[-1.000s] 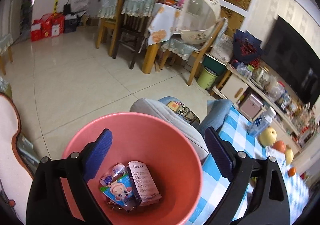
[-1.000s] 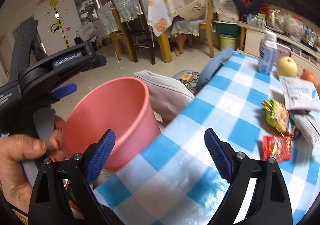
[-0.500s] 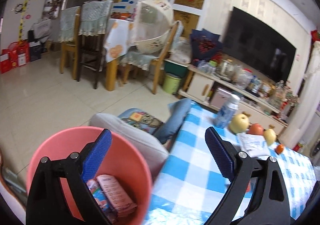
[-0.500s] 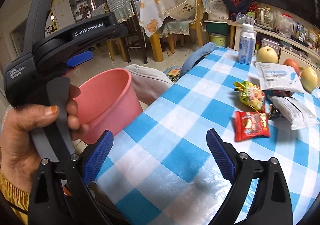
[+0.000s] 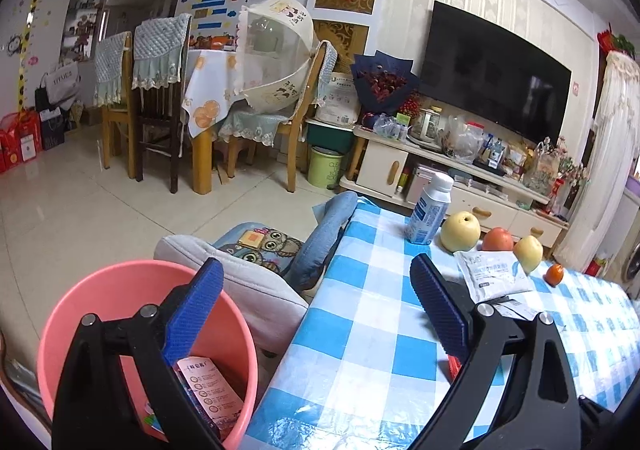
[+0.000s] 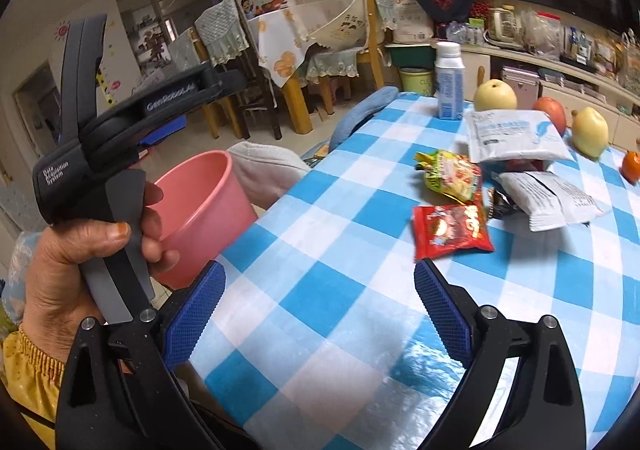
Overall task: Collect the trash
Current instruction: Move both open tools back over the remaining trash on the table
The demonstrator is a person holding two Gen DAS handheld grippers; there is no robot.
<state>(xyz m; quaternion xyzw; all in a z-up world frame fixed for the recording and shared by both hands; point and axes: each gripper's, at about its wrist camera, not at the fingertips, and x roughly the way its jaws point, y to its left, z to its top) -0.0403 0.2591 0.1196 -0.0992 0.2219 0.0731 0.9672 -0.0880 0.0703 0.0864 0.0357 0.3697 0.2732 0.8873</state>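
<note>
Left wrist view: bin [image 5: 100, 290] near left holds wrappers [image 5: 208, 390]; red packet [image 6: 452, 228], yellow packet [image 6: 454, 174], white pouches [image 6: 516, 134] left on table [image 6: 320, 250]; left gripper [image 5: 316, 314] and right gripper [image 6: 318, 310] jaws apart, empty.

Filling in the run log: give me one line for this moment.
left tongs: open, empty | right tongs: open, empty | pink bin: beside table | red snack packet: on tablecloth

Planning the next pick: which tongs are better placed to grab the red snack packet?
Right tongs: open, empty, facing the red snack packet directly. Left tongs, also open, sit nearer the pink bin.
</note>
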